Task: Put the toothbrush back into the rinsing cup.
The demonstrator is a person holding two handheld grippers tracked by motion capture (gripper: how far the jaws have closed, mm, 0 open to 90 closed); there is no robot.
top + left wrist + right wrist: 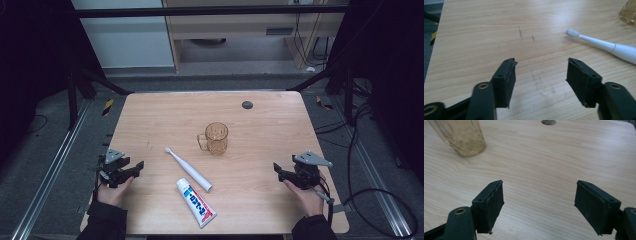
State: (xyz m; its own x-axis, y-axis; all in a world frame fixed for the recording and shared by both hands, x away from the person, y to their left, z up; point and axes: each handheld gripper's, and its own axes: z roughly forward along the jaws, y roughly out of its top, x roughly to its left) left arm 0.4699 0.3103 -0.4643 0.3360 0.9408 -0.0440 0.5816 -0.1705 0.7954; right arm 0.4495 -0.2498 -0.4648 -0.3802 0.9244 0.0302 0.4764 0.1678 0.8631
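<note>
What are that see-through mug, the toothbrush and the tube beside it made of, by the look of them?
Mug: amber-tinted and see-through with a faceted wall, so glass or clear plastic; I cannot tell which.
Toothbrush: smooth, glossy white, probably hard plastic, with pale bristles at the head.
Toothpaste tube: white with red and blue print, flattened toward one end, likely soft plastic or laminate.

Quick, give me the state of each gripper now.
Left gripper: open, holding nothing.
Right gripper: open, holding nothing.
</note>
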